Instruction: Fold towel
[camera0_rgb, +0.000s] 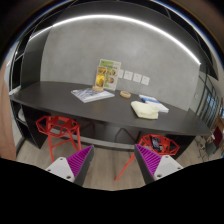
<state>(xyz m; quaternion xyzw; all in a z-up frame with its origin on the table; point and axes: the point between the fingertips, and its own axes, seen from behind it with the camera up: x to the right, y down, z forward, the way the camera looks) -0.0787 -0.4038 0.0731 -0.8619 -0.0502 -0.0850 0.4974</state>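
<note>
A small folded light towel (149, 101) lies on the dark counter (60, 96), far beyond my fingers and to the right of middle. My gripper (113, 160) is open and empty, held well back from the counter over the wooden floor. Its two fingers with magenta pads (80, 158) stand wide apart with nothing between them.
Two red stools (58, 126) (157, 145) stand in front of the counter. On the counter are an open booklet (91, 95), an upright printed card (108, 74), a small round object (125, 93) and a yellowish pad (146, 110). A grey wall with outlets (128, 76) rises behind.
</note>
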